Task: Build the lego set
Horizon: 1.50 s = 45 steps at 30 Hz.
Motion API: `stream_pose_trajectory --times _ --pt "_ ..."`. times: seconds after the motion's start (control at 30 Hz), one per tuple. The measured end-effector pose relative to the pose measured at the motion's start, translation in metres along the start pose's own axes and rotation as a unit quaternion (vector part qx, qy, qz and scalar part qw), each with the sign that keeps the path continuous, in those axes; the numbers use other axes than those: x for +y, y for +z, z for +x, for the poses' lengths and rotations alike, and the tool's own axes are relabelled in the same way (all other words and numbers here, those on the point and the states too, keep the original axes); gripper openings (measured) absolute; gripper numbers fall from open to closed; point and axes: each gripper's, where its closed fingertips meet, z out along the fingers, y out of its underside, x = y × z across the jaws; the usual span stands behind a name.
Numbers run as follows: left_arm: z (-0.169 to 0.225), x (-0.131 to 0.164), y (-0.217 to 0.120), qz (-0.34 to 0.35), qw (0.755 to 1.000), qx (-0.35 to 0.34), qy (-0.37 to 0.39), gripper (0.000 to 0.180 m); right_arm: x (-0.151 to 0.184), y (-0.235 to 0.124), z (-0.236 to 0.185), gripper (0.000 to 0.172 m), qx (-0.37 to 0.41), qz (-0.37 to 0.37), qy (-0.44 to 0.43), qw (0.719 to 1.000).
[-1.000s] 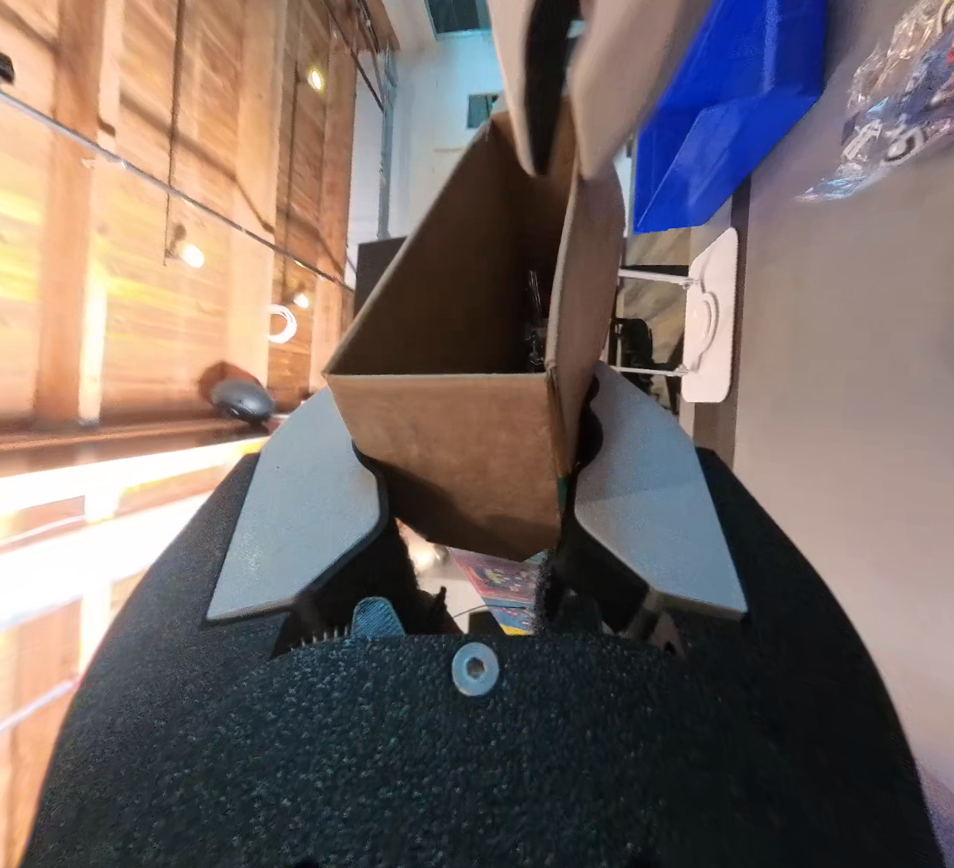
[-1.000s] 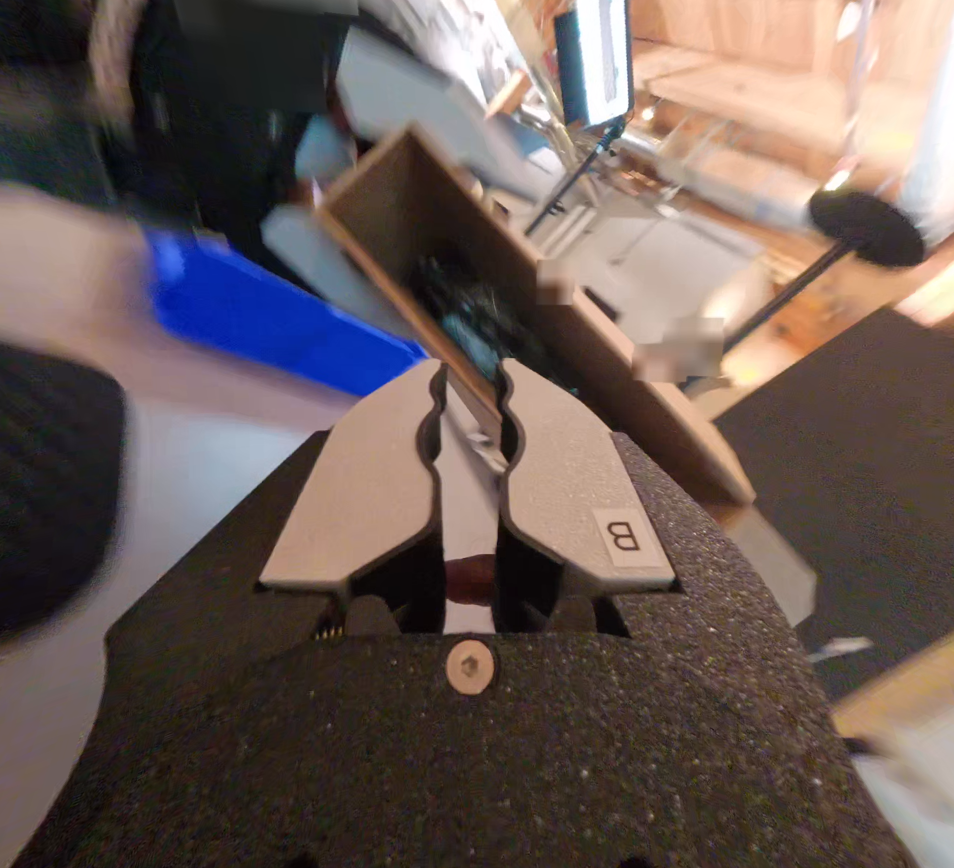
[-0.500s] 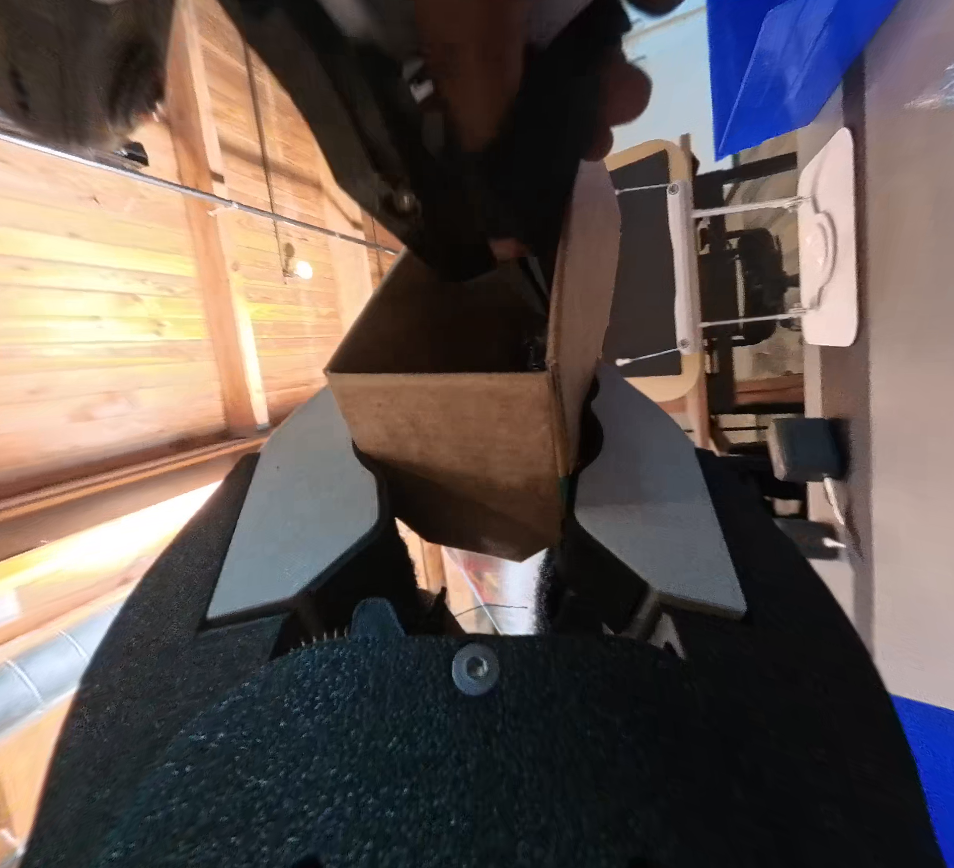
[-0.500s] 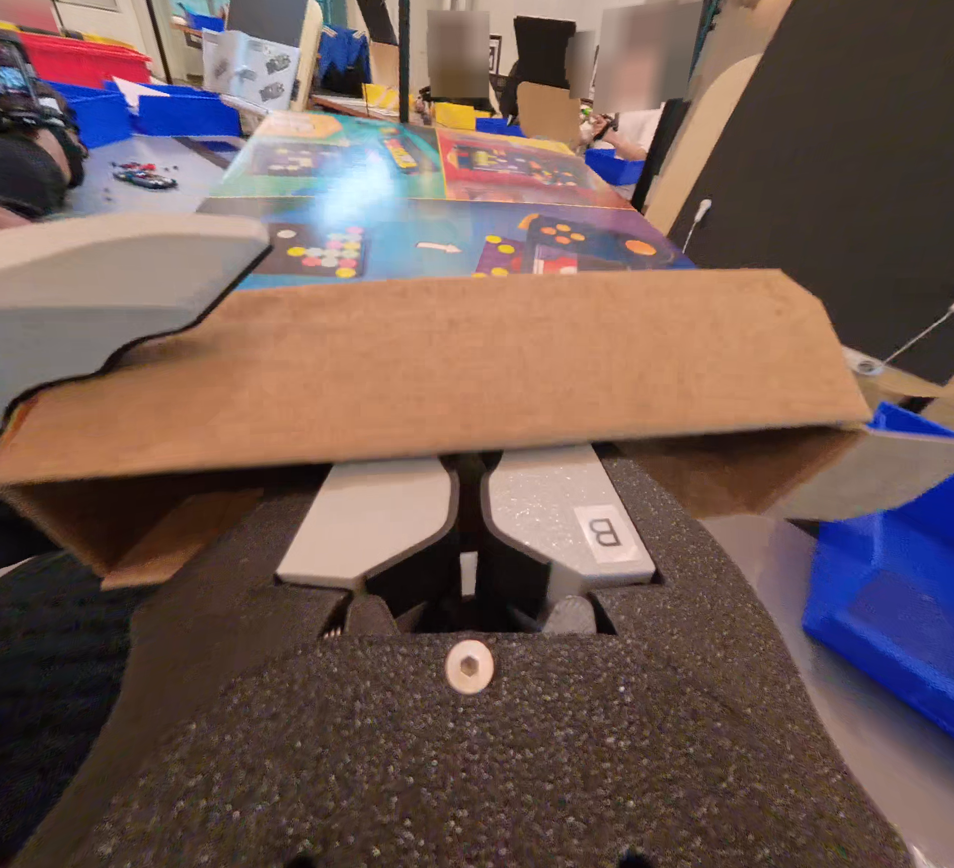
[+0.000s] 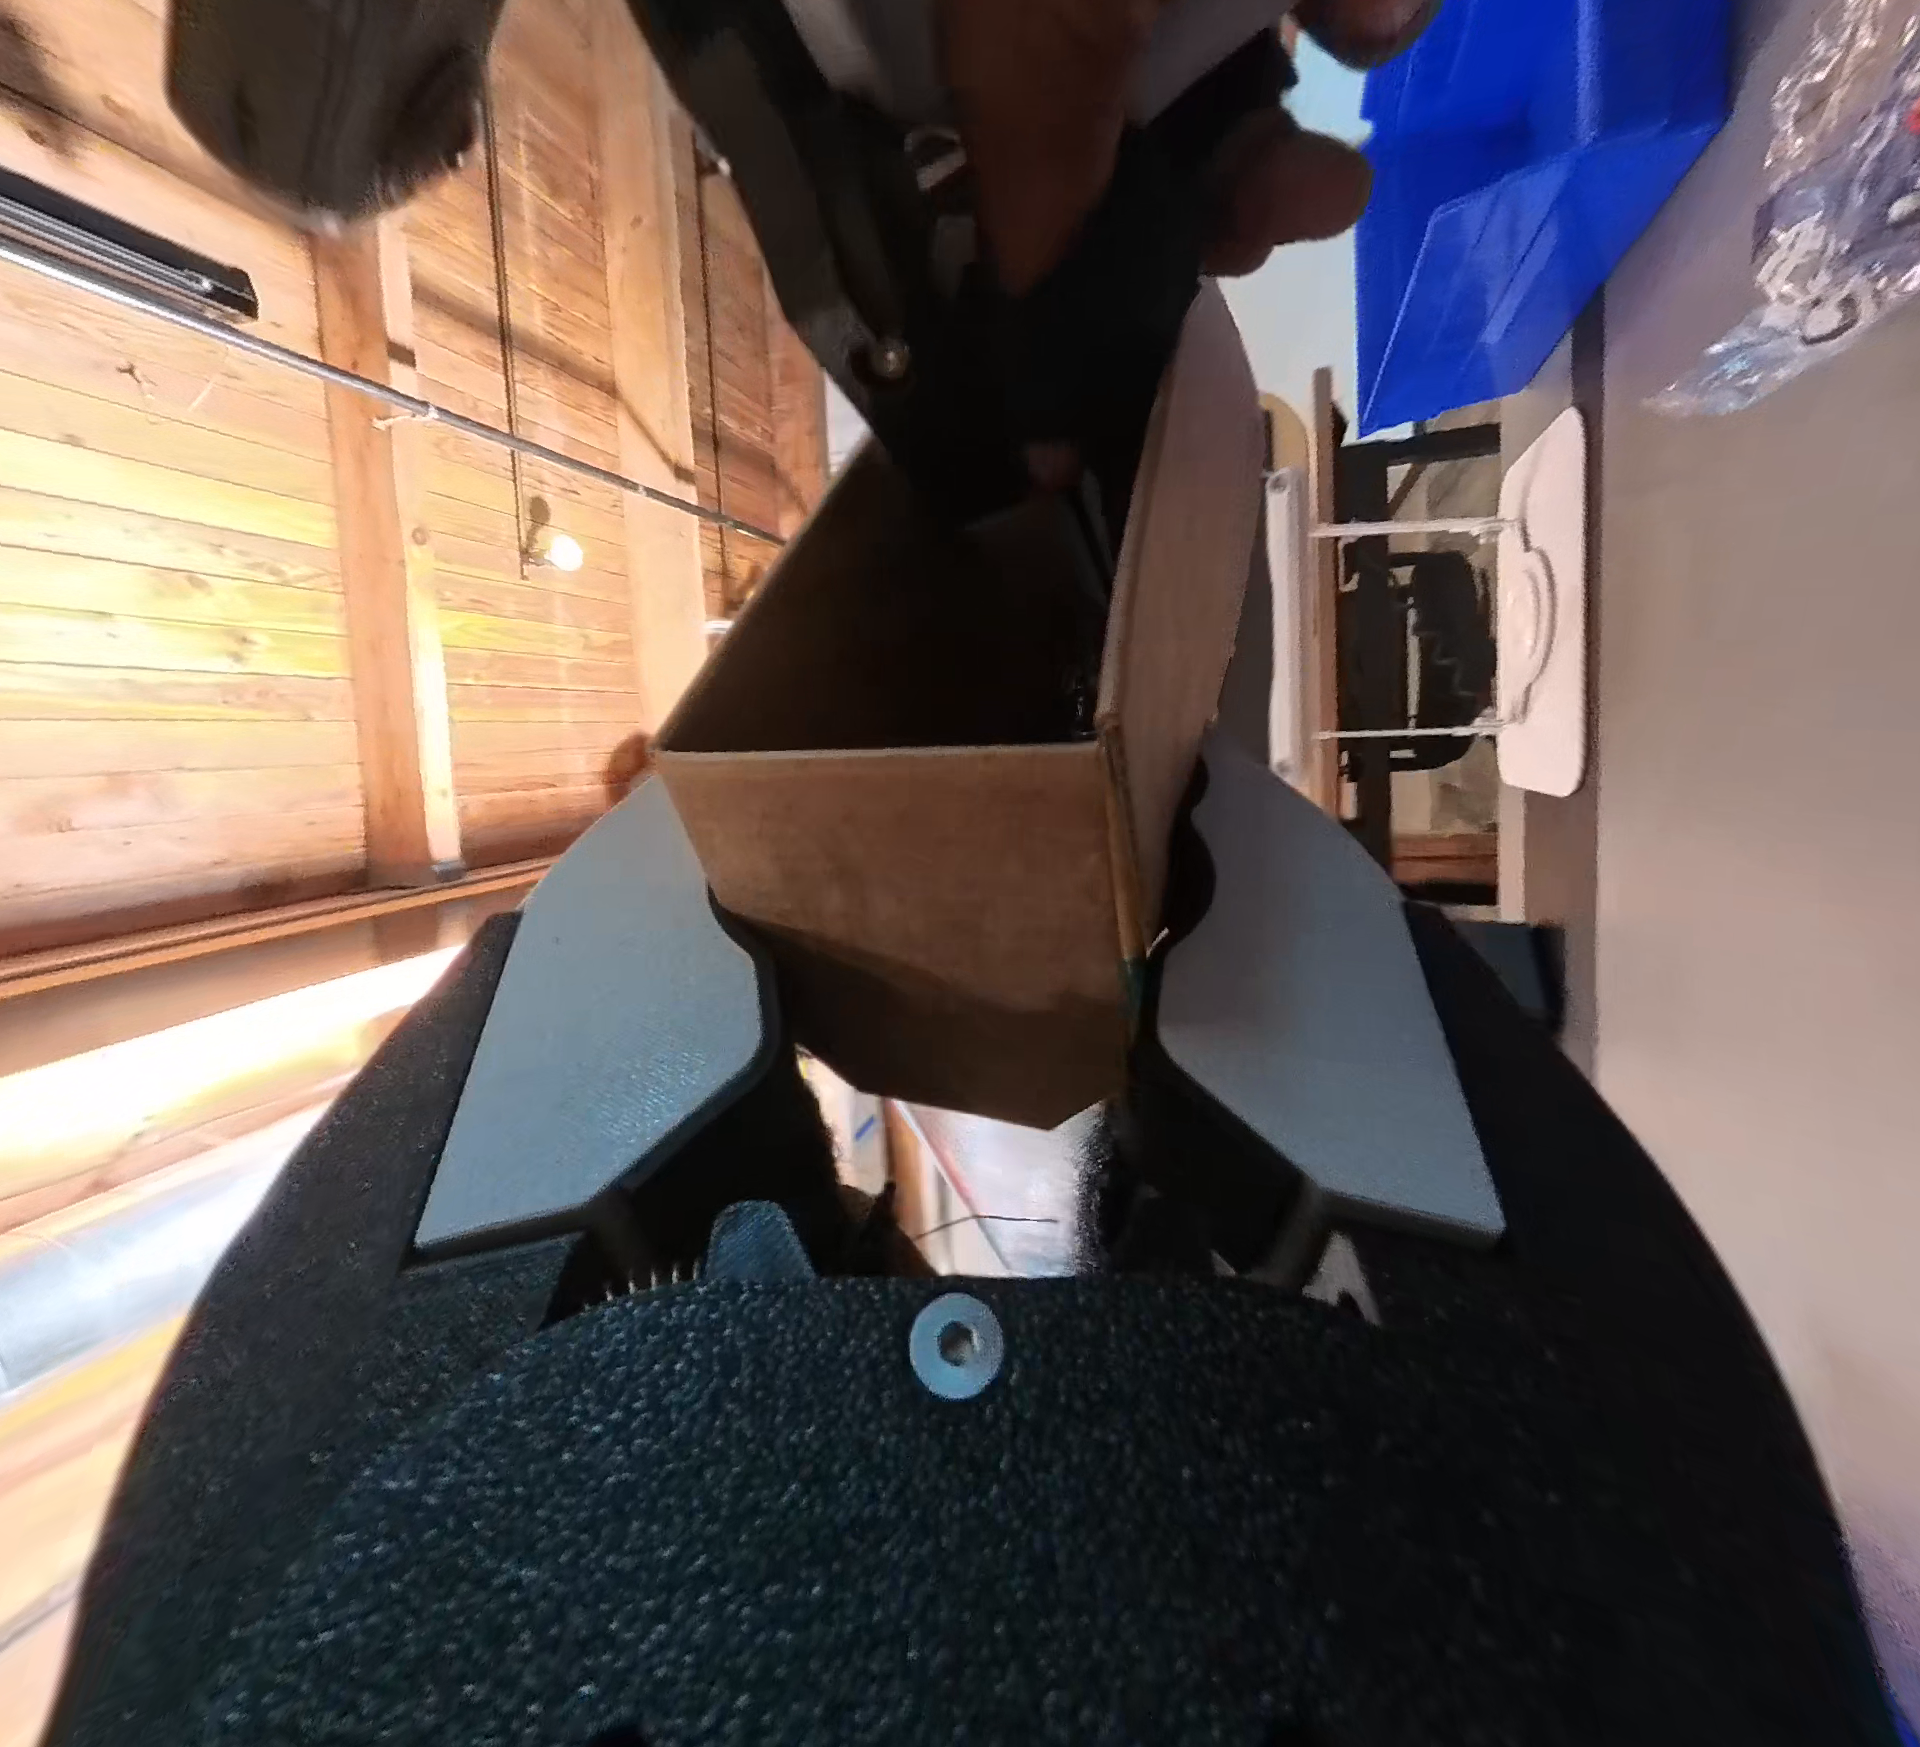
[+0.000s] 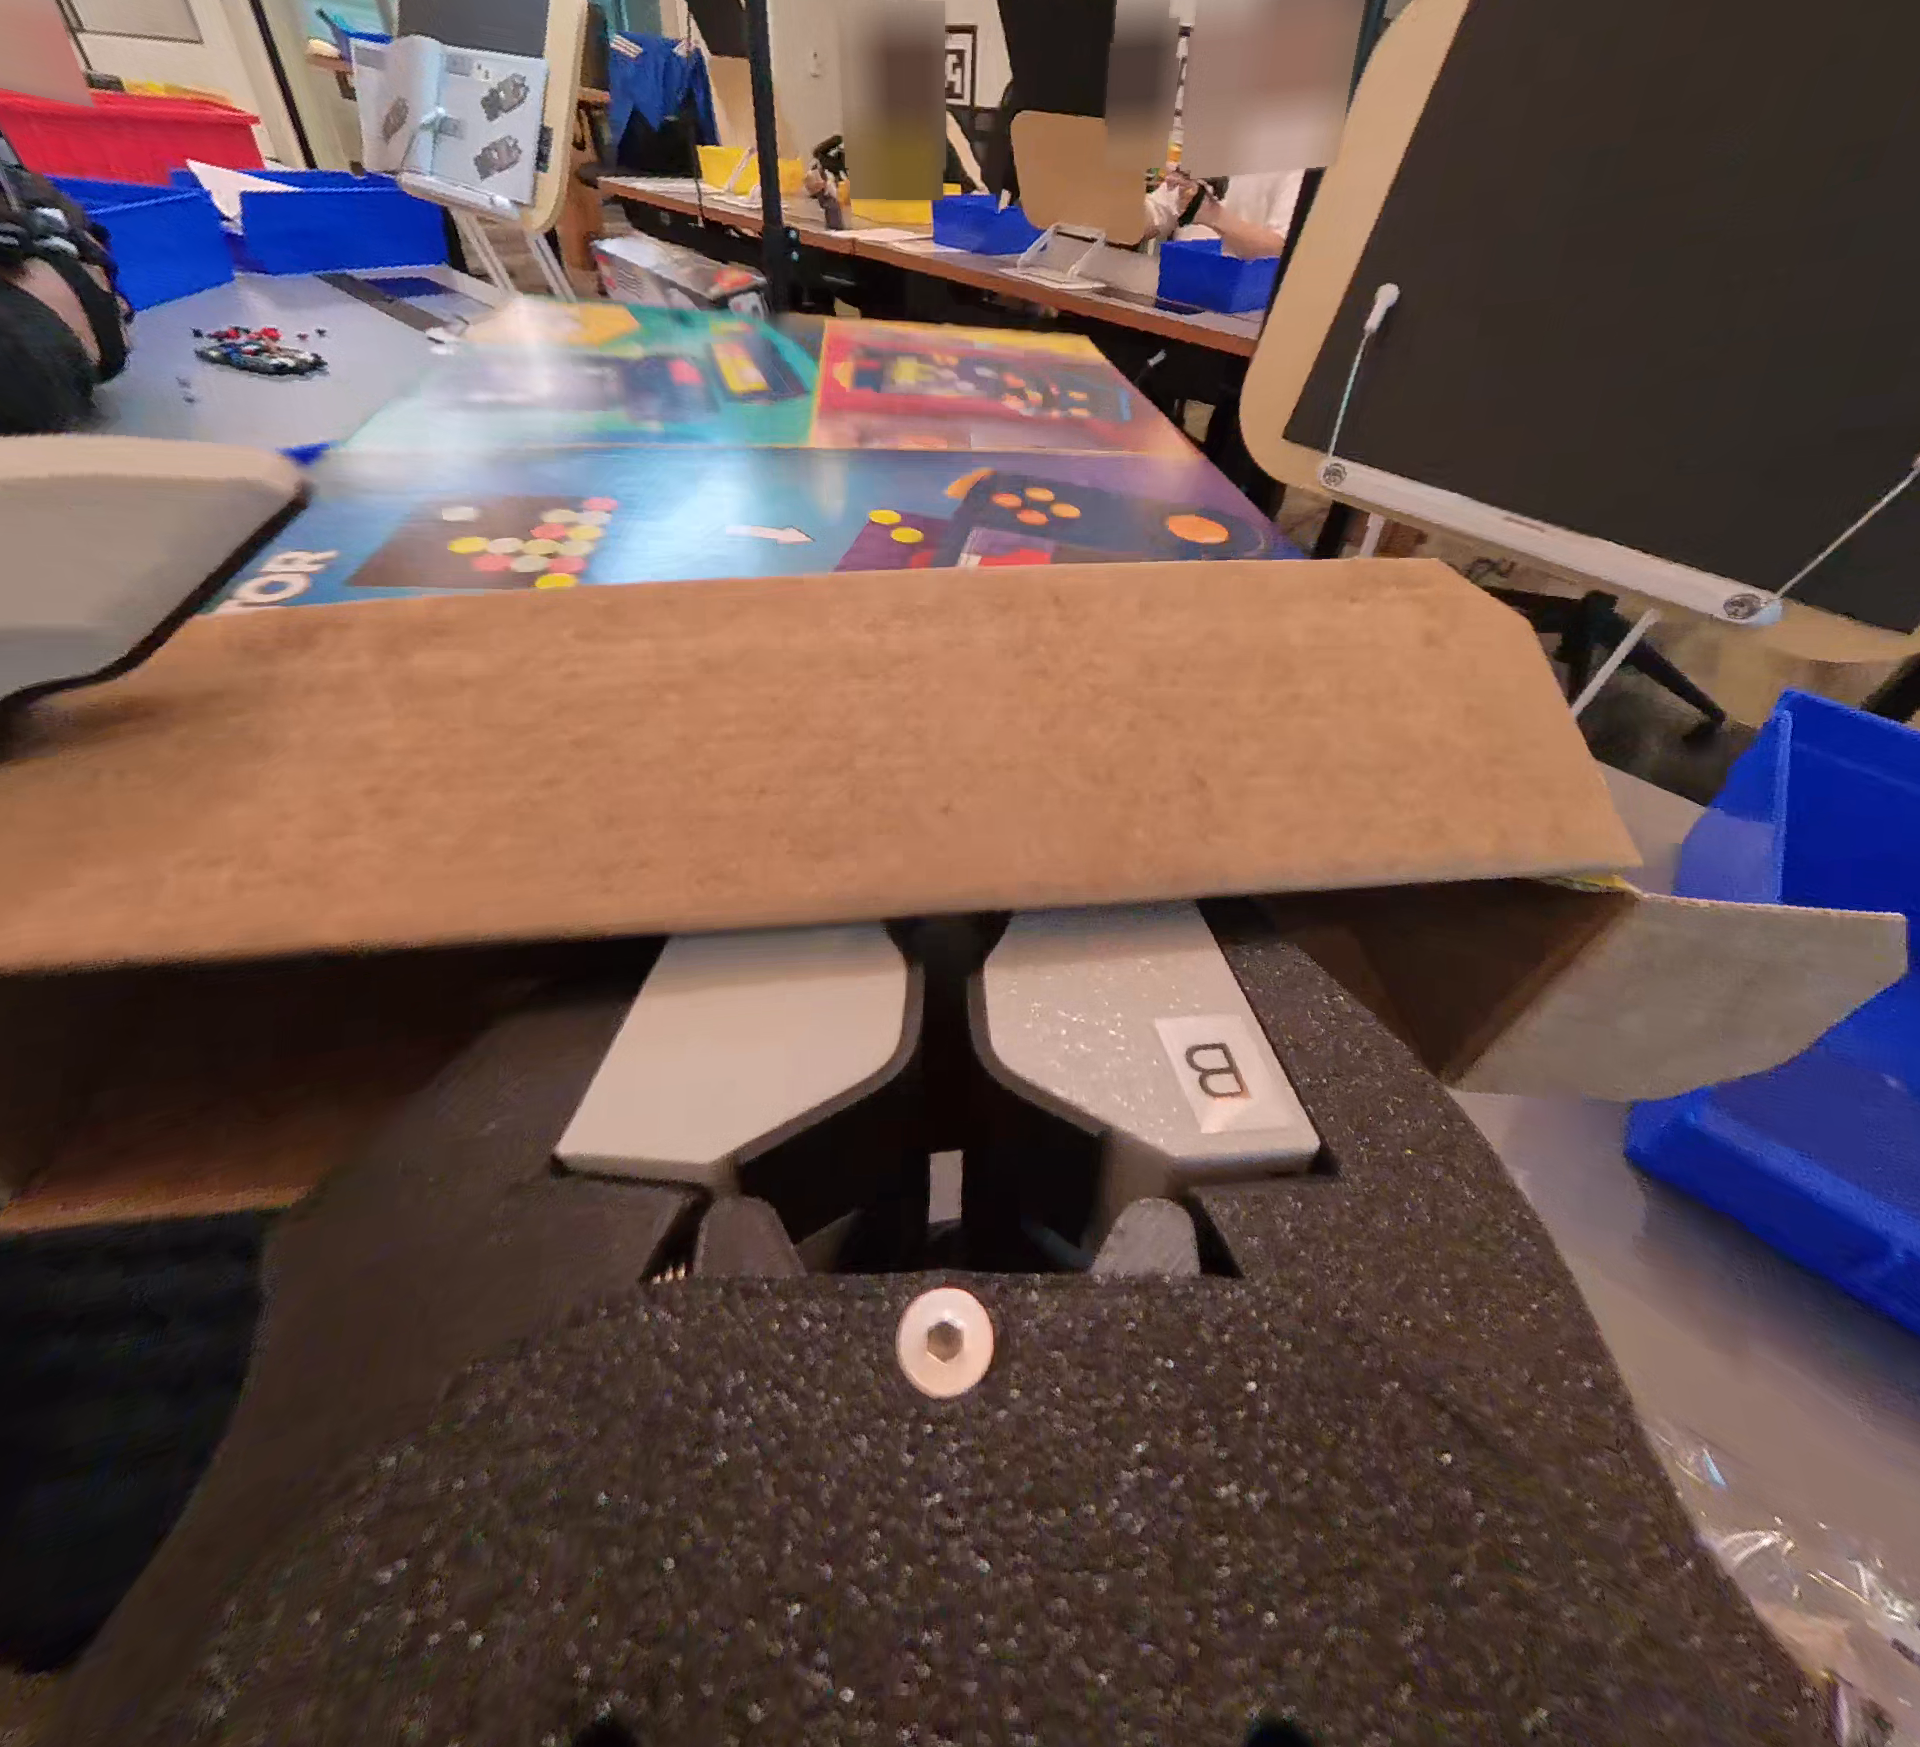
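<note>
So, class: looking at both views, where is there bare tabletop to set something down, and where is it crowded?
Bare grey table lies between the blue bin and the crinkled plastic bag. Crowded: the cardboard box, clamped by the left hand-held gripper, has the right hand-held gripper in its mouth.

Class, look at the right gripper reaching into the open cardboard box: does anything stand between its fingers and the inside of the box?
Nothing visible: the right gripper's fingers already reach under the box flap, which hides their tips.
</note>
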Motion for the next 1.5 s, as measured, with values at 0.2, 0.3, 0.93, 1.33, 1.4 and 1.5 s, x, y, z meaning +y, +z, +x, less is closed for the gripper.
stream_pose_trajectory --times 0.2,0.3,0.93,1.33,1.4,1.5 --pt "-0.022 0.011 -0.004 0.024 0.988 0.008 -0.152 0.076 -0.028 -0.031 -0.005 0.041 -0.004 0.046 -0.015 0.999" --pt "-0.035 0.015 -0.005 0.038 0.982 -0.002 -0.187 0.076 -0.032 -0.042 -0.015 0.000 -0.030 0.035 -0.018 0.999" --pt "-0.014 -0.017 0.001 0.036 0.995 0.011 -0.090 0.076 -0.016 -0.040 -0.015 0.000 0.015 -0.025 -0.054 0.998" --pt "-0.003 -0.002 0.005 0.067 0.966 0.061 -0.243 0.080 -0.012 -0.047 -0.016 0.007 -0.029 0.012 -0.060 0.998" --pt "-0.005 0.007 0.003 0.092 0.948 0.077 -0.293 0.076 -0.016 -0.056 -0.018 0.046 -0.040 0.021 -0.055 0.997" --pt "-0.005 0.012 0.003 0.106 0.946 0.088 -0.294 0.076 -0.020 -0.070 -0.028 0.067 -0.084 0.043 -0.050 0.994"
